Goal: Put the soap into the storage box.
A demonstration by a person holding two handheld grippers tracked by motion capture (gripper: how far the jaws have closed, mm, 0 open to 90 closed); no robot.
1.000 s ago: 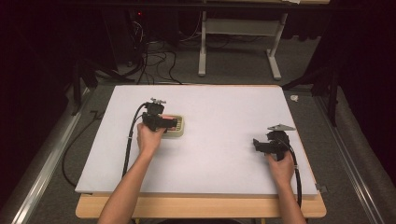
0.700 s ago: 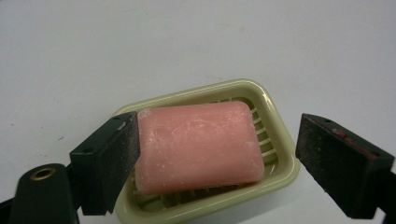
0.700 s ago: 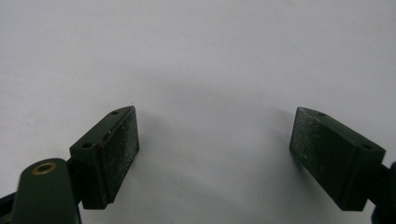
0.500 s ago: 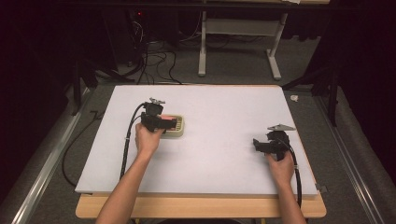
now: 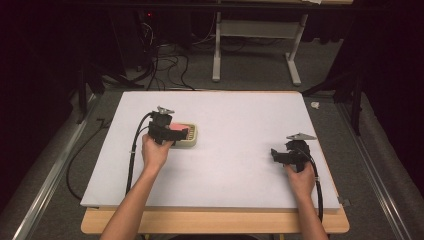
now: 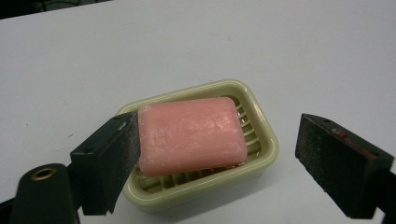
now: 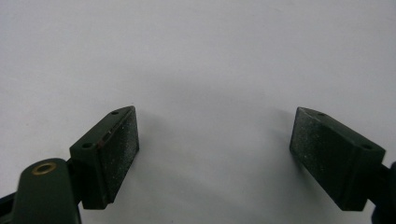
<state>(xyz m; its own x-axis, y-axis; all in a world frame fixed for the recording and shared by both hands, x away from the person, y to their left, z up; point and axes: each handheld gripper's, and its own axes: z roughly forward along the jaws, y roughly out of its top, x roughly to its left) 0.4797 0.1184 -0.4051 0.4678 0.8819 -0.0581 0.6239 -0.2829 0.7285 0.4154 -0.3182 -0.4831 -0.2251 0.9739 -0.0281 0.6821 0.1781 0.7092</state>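
The soap bar [image 6: 191, 134] is what we judge our left gripper [image 6: 219, 144] is after: a pink rounded block with a chalky, scuffed top, lying slightly askew on the ribbed floor of a pale green soap dish [image 6: 261, 156]. In the high view the dish [image 5: 192, 141] sits on the white table [image 5: 240, 175] at about ten o'clock from the table's middle, with the left gripper [image 5: 172, 134] right over it.

We expect the bar to be light, stiff and dry-looking, though its smooth rounded edges could slip under a squeeze; the dish is probably thin plastic and would slide or lift along with it. We would take the bar across its short sides, above the dish rim.

Our left jaws stand wide open, one pad at the bar's nine o'clock end, seemingly touching or just beside it, the other well apart at three o'clock. Our right gripper [image 7: 215, 154] hangs over bare table with jaws open and empty, at four o'clock [image 5: 277, 155] in the high view.
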